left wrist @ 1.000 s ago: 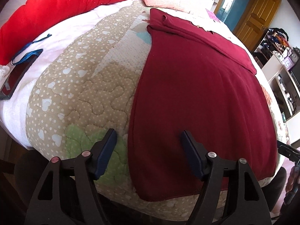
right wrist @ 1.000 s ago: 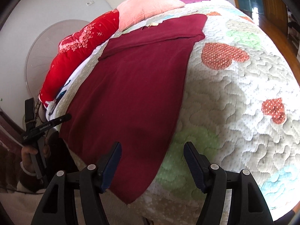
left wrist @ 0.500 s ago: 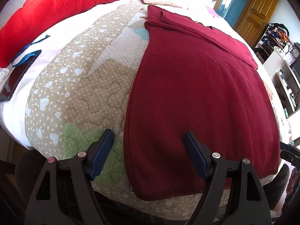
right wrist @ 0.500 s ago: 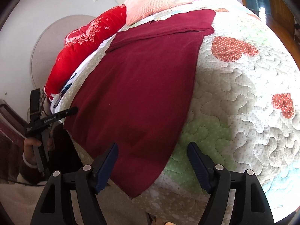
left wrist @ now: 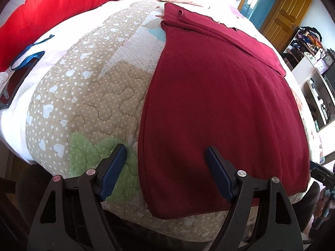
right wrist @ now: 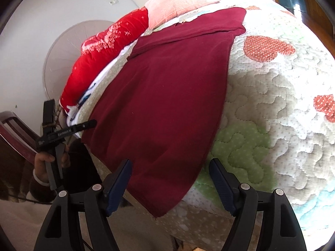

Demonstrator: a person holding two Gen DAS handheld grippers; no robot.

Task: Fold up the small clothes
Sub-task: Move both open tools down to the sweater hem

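Note:
A dark red garment (left wrist: 219, 96) lies flat on the quilted bed, its far end folded over in a band; it also shows in the right wrist view (right wrist: 163, 96). My left gripper (left wrist: 165, 152) is open and empty, just above the garment's near left corner at the bed's front edge. My right gripper (right wrist: 170, 167) is open and empty, just above the garment's near right corner. The left gripper in the person's hand shows at the left of the right wrist view (right wrist: 62, 133).
The patchwork quilt (left wrist: 88, 96) covers the bed. A red cushion (left wrist: 62, 4) and a pink pillow (right wrist: 178, 6) lie at the head. A dark phone with a blue lanyard (left wrist: 18, 71) lies at the left. Shelves (left wrist: 314, 79) and a wooden door (left wrist: 286, 10) stand beyond the bed.
Both grippers have moved closer to the garment's near corners and lower toward the bed's front edge. Both stay open. The garment has not moved.

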